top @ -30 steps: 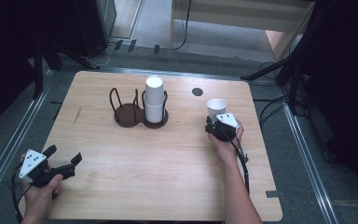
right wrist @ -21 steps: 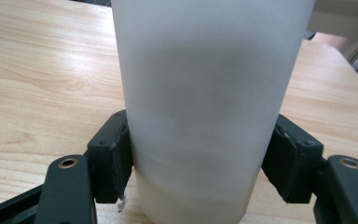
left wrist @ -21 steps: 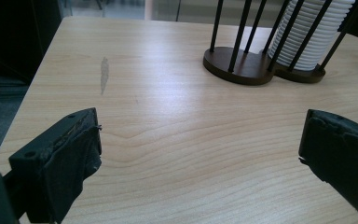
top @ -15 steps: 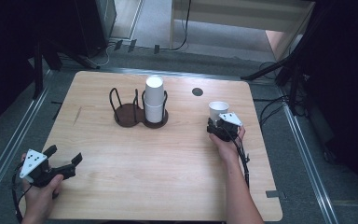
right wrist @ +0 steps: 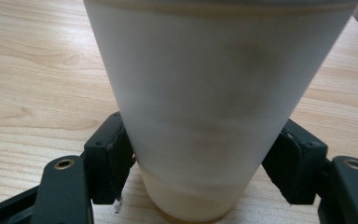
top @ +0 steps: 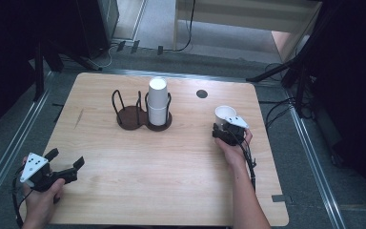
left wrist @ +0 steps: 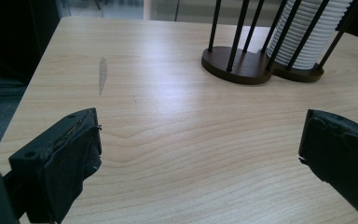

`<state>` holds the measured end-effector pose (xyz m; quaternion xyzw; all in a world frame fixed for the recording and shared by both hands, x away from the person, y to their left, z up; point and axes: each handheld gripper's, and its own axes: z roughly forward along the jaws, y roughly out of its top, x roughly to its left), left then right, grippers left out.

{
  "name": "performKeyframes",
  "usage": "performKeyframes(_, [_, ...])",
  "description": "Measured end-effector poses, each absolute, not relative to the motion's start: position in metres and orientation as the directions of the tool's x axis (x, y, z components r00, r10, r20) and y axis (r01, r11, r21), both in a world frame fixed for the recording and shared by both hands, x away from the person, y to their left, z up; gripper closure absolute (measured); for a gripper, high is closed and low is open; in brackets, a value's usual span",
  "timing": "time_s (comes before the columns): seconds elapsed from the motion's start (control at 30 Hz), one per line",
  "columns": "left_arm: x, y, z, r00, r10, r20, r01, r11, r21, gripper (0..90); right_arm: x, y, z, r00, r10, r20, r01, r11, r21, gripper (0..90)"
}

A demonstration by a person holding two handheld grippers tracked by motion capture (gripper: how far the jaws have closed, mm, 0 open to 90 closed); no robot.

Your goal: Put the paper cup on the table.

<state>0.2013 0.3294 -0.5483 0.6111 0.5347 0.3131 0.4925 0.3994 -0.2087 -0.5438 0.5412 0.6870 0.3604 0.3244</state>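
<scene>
Cup (top: 225,114): stands on the table (top: 181,191) right of centre in the high view, touching the front of the right gripper (top: 223,130); in the right gripper view it rises between the two jaws (right wrist: 214,107).

Right gripper: jaws have just been opening, with the cup between them. The left pad looks to touch the cup wall low down and the right pad sits at or just off it; the close, blurred view does not settle whether they press, so I cannot tell grip from release.

Left gripper (top: 66,168): lower left of the high view, jaws wide apart with bare wood between them; in its own view (left wrist: 200,154) nothing lies between the pads.

Cup make: plain white, smooth and matt, a tapered round shape, wider at the rim than at the foot, probably paper.

Cup axis: long axis upright, open mouth up, foot on the wood.

Stack (top: 157,101): white cups nested, ribbed by their rims in the left gripper view (left wrist: 307,32), upright in the right bay of the holder.

Holder (top: 134,117): dark brown, two joined round bases with thin black upright rods, above centre; left bay without cups.

Table make: pale wood grain, rounded corners, a grey smear (left wrist: 102,74) at upper left of the left gripper view, a dark round spot (top: 201,94) near the far edge.
</scene>
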Motion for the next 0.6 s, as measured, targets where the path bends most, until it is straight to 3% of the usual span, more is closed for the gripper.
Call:
performKeyframes(0.5, [0.201,0.329,-0.548,0.231,0.962,-0.144,0.346,0.057,0.937,0.0,0.388,-0.216,-0.54,-0.237,0.971,-0.015,0.479,0.131,0.868,0.8])
performKeyframes(0.6, [0.201,0.329,-0.548,0.23,0.963,-0.141,0.346,0.055,0.937,0.0,0.382,-0.221,-0.539,-0.237,0.971,-0.016,0.465,0.128,0.876,0.0])
